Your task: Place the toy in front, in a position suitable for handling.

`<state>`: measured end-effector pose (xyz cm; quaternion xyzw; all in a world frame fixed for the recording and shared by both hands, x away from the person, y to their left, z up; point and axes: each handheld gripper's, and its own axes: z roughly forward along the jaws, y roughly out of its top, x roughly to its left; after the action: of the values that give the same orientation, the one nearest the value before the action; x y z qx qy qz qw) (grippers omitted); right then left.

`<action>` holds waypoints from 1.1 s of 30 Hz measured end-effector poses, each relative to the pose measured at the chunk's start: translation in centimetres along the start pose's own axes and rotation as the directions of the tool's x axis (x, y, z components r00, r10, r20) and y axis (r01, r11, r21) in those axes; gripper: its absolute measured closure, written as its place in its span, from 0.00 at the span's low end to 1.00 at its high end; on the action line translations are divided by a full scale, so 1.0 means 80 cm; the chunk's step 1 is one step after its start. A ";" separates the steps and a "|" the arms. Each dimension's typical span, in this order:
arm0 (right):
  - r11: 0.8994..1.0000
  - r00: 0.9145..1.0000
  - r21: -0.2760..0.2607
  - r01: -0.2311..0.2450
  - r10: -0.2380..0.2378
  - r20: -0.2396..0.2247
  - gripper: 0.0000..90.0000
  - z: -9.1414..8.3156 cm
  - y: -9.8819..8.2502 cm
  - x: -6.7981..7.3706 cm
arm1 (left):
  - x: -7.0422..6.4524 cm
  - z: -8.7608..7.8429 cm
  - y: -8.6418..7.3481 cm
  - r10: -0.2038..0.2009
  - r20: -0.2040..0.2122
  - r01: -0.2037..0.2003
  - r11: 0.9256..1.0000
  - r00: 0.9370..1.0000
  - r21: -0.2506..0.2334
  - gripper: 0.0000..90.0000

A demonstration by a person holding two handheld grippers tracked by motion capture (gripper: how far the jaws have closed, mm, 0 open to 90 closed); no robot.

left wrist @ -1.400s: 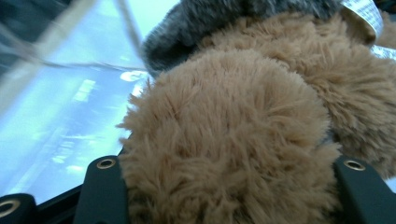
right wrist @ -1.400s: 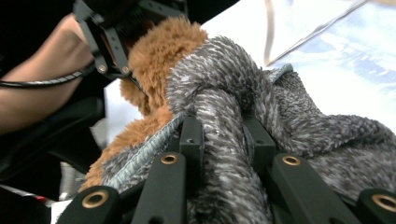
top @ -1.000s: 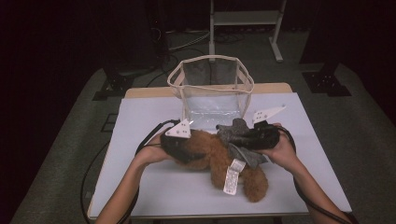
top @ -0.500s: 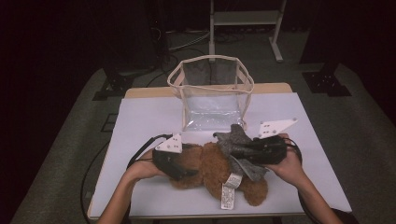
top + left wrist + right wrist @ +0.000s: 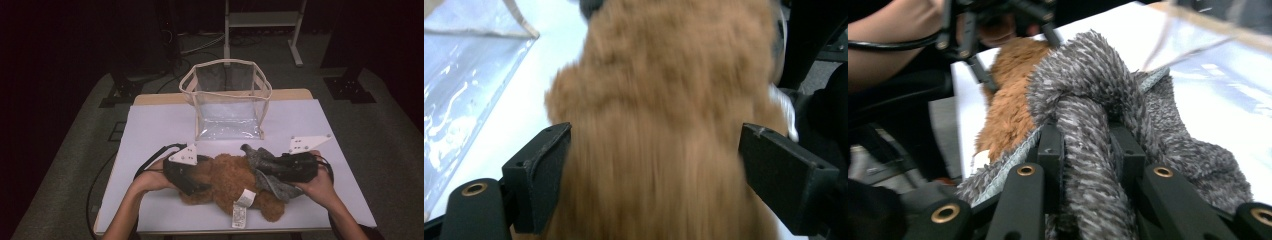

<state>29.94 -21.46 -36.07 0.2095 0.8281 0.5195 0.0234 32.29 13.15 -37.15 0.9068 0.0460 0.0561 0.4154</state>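
Table [image 5: 150,130]: white top, carrying everything below.
Clear bag [image 5: 227,102]: stands open at 12 o'clock from the toy, apart from it.
Brown plush toy [image 5: 227,182]: lies across the near middle of the table, its tag at 6 o'clock.
Grey fleece garment [image 5: 267,172]: draped over the toy's 3 o'clock end.
Your left gripper [image 5: 192,180]: jaws wide around the brown fur, pads against it.
Your right gripper [image 5: 272,170]: jaws nearly closed, pinching a fold of the garment.

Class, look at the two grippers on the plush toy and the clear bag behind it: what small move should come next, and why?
Probably lift the brown plush toy slightly off the white table. The left gripper straddles its fur widely, the right gripper pinches its grey fabric part, and the clear bag stands open just behind.
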 end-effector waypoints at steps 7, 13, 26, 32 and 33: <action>1.000 0.999 0.024 0.017 -0.016 -0.033 0.79 0.025 -0.001 0.007 | -0.011 0.020 0.033 0.058 0.028 -0.058 0.998 0.998 0.015 0.10; 1.000 1.000 -0.011 0.004 -0.004 -0.006 0.79 -0.003 -0.002 0.001 | -0.011 0.040 0.051 0.081 0.031 -0.083 0.995 0.996 0.049 0.07; 0.999 0.999 -0.016 -0.051 0.052 0.016 0.78 -0.027 -0.021 -0.010 | -0.021 0.073 0.090 0.128 0.039 -0.130 0.989 0.991 0.071 0.03; 0.996 0.997 0.029 -0.079 0.079 0.000 0.78 -0.025 -0.036 -0.016 | -0.018 0.100 0.105 0.129 0.053 -0.136 0.979 0.990 0.153 0.00; 0.996 0.996 0.031 -0.087 0.087 -0.005 0.78 -0.024 -0.038 -0.017 | -0.018 0.104 0.106 0.133 0.054 -0.141 0.975 0.990 0.170 0.00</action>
<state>29.68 -24.73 -38.11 0.2441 0.8261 0.5079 -0.0049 32.33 1.21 -36.16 0.9414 -0.0208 0.0611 0.3310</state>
